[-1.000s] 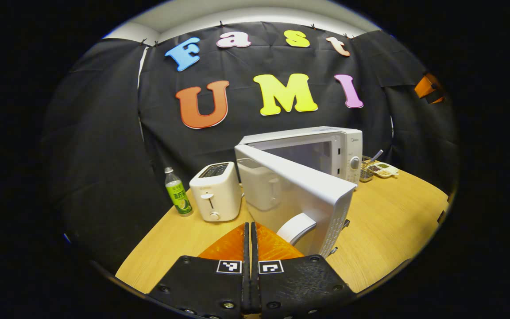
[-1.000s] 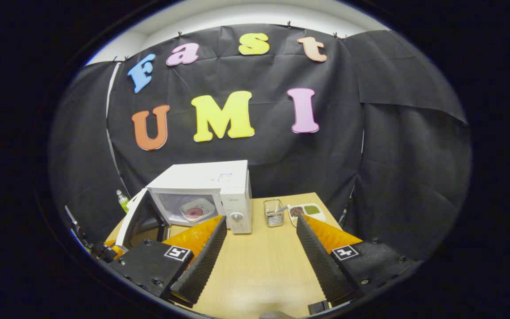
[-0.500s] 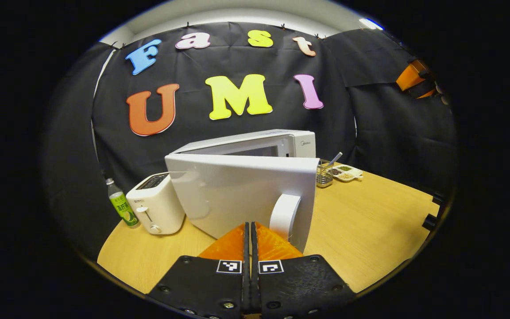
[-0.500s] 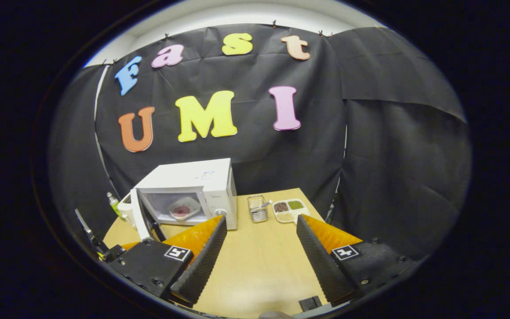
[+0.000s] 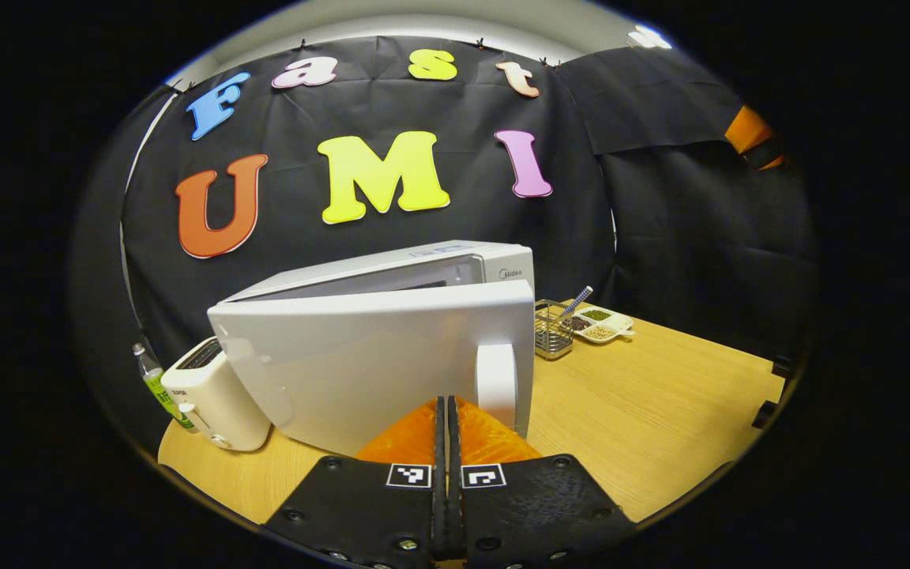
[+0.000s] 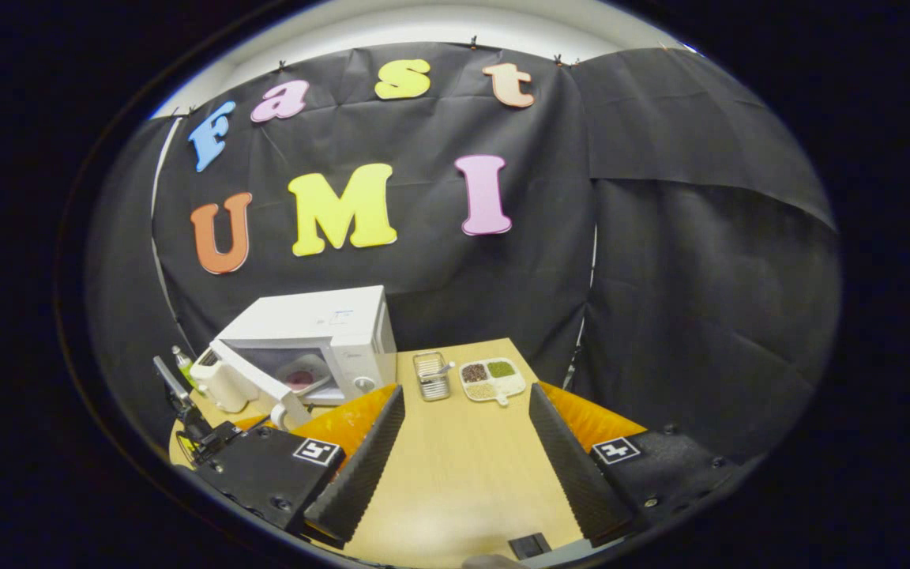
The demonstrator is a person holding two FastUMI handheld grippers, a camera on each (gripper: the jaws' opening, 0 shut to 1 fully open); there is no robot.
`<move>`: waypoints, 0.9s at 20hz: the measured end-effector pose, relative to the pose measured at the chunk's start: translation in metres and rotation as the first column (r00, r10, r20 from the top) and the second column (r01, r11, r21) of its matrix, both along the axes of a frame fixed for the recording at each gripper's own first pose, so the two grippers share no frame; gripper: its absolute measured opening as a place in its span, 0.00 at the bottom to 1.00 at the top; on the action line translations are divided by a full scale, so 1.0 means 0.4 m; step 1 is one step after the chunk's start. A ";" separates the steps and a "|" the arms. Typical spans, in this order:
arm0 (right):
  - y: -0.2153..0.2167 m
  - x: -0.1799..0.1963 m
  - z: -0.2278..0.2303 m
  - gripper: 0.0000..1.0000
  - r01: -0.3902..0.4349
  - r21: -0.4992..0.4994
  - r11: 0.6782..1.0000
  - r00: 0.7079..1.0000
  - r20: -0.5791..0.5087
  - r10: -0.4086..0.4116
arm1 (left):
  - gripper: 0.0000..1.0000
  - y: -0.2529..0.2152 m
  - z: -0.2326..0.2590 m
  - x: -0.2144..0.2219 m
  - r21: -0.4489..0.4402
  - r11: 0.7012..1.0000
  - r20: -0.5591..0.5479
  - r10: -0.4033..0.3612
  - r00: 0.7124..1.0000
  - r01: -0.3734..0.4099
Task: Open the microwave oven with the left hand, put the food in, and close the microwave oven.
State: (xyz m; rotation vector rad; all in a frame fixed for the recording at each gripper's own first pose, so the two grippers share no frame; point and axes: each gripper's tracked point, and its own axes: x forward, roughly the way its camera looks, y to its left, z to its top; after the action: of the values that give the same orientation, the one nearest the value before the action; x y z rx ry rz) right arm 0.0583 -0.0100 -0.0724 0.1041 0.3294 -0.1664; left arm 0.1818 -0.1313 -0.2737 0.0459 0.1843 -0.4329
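The white microwave (image 5: 455,265) stands at the back of the wooden table with its door (image 5: 360,367) swung most of the way in, a narrow gap left at the top. My left gripper (image 5: 447,405) is shut with nothing between its fingers, its tips against the door's front, just left of the white handle (image 5: 496,383). In the right gripper view the microwave (image 6: 321,324) shows a plate of food (image 6: 301,373) inside, behind the half-shut door (image 6: 253,379). My right gripper (image 6: 467,395) hangs open over the table, well back from the microwave.
A white toaster (image 5: 214,403) and a green-labelled bottle (image 5: 156,387) stand left of the microwave. A wire basket (image 5: 554,332) with a utensil and a divided dish (image 5: 597,322) of condiments sit to its right. Bare wooden table (image 6: 455,466) lies under my right gripper.
The door has swung from wide open toward the microwave, with my shut left gripper following behind it. My right gripper stays open; its view has drifted rightward.
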 end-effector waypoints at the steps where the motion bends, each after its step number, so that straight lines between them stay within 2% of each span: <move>1: -0.017 0.002 0.000 1.00 0.013 0.000 1.000 1.000 -0.003 -0.013 | 0.00 -0.013 0.002 0.017 0.001 1.000 0.001 -0.004 1.000 0.004; 5: -0.050 0.009 -0.002 1.00 0.047 0.007 0.999 0.999 -0.013 -0.047 | 0.00 -0.056 0.013 0.095 0.000 1.000 0.019 -0.001 1.000 0.001; 11: -0.057 0.028 0.004 1.00 0.052 0.003 0.999 0.998 -0.019 -0.052 | 0.00 -0.094 0.009 0.204 -0.019 1.000 0.002 0.025 1.000 -0.024; 17: -0.074 0.038 0.015 1.00 0.060 -0.001 0.998 0.998 -0.023 -0.060 | 0.00 -0.122 -0.007 0.277 0.005 0.999 -0.002 0.038 0.999 -0.038; 18: -0.076 0.039 0.018 0.92 0.063 0.004 0.998 0.998 -0.024 -0.063 | 0.00 -0.125 -0.010 0.288 0.001 0.999 -0.009 0.045 0.999 -0.045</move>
State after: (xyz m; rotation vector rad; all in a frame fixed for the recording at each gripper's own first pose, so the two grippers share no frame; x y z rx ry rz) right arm 0.0740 -0.0404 -0.0651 0.1174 0.3503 -0.2292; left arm 0.2971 -0.1811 -0.2777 0.0406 0.1941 -0.3883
